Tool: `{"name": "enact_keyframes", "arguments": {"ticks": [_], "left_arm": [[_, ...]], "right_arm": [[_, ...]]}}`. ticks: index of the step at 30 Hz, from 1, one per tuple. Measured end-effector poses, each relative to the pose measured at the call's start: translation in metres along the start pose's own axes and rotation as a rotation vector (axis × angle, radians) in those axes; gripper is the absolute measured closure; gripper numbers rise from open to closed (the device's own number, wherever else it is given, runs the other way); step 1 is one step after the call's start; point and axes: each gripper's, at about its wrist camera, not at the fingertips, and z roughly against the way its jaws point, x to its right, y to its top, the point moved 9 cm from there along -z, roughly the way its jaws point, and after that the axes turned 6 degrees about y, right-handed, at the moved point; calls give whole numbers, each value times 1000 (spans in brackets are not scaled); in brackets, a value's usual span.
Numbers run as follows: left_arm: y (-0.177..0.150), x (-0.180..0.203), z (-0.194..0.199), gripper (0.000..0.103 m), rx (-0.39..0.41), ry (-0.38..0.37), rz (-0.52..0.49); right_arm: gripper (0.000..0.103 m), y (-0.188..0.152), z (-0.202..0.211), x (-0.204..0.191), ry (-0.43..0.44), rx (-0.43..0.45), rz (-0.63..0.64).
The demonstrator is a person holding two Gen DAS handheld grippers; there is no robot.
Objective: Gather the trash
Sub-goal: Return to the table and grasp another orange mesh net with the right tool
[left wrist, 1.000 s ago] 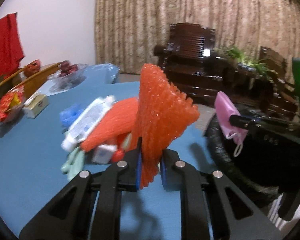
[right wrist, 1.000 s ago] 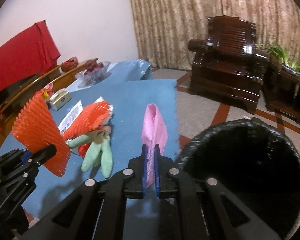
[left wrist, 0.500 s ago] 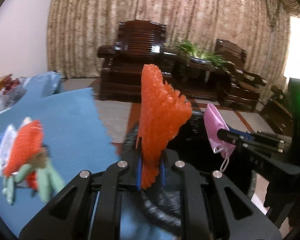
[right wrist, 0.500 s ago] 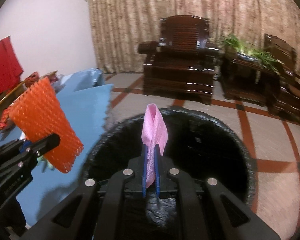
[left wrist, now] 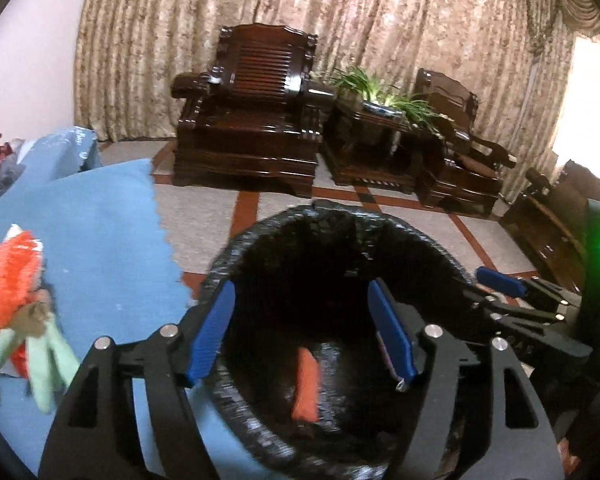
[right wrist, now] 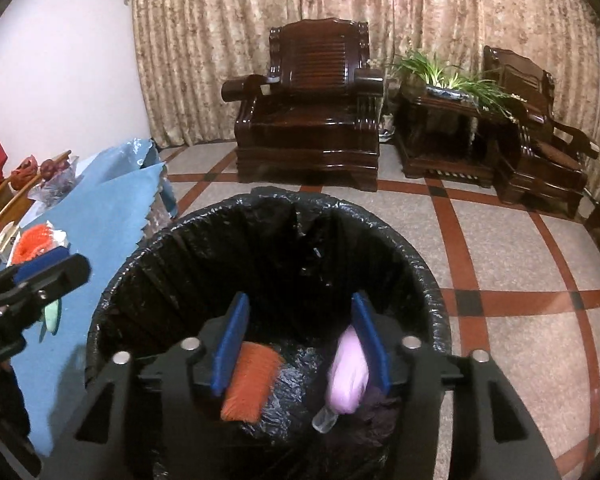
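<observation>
The fingers (left wrist: 392, 336) of the left gripper (left wrist: 302, 332) stand wide apart with nothing between them, and they hang over the mouth of the black bin (left wrist: 244, 412). The fingers (right wrist: 370, 340) of the right gripper (right wrist: 300, 340) are spread wide too and hold nothing; they hang over the same bin (right wrist: 420, 276), seen from the right wrist view.

Down inside the bin, on the black liner, lies the orange foam net (right wrist: 250, 384) at the left, a little blurred. At the right is the pink mask (right wrist: 348, 376), just beside the right blue finger pad; whether it touches the pad cannot be told. A small clear object (right wrist: 324, 420) shows under the mask. In the left wrist view the orange foam net (left wrist: 306, 384) appears as a blurred strip in the dark of the bin.

The bin stands on the floor (right wrist: 520, 248) just beside the near right edge of the counter (left wrist: 100, 232), which has a blue cloth on it. Near the left edge of the counter lies more trash: a second orange net (left wrist: 8, 280) over a pale green glove (left wrist: 46, 364), both blurred. Behind the bin, across the tiled floor, there are a dark wooden armchair (right wrist: 312, 120) and a green plant (right wrist: 448, 72) before the curtain (right wrist: 400, 4)
</observation>
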Motion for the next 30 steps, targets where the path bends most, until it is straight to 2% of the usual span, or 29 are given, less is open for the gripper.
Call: {"name": "enact_keyframes", "arguments": {"ticks": [1, 3, 5, 12, 20, 30], "left_arm": [[1, -12, 7, 27, 6, 17, 8], [1, -31, 17, 21, 24, 60, 24], [3, -52, 27, 15, 38, 105, 37], [4, -132, 73, 11, 70, 263, 116], [-12, -220, 124, 11, 88, 444, 176], [-25, -305, 152, 11, 99, 594, 269]], "right_arm": [[33, 2, 2, -3, 2, 11, 3], [15, 5, 5, -10, 6, 27, 13], [6, 9, 7, -21, 15, 42, 22], [6, 21, 6, -78, 116, 71, 58], [6, 23, -7, -168, 258, 67, 160], [7, 29, -32, -261, 376, 51, 264]]}}
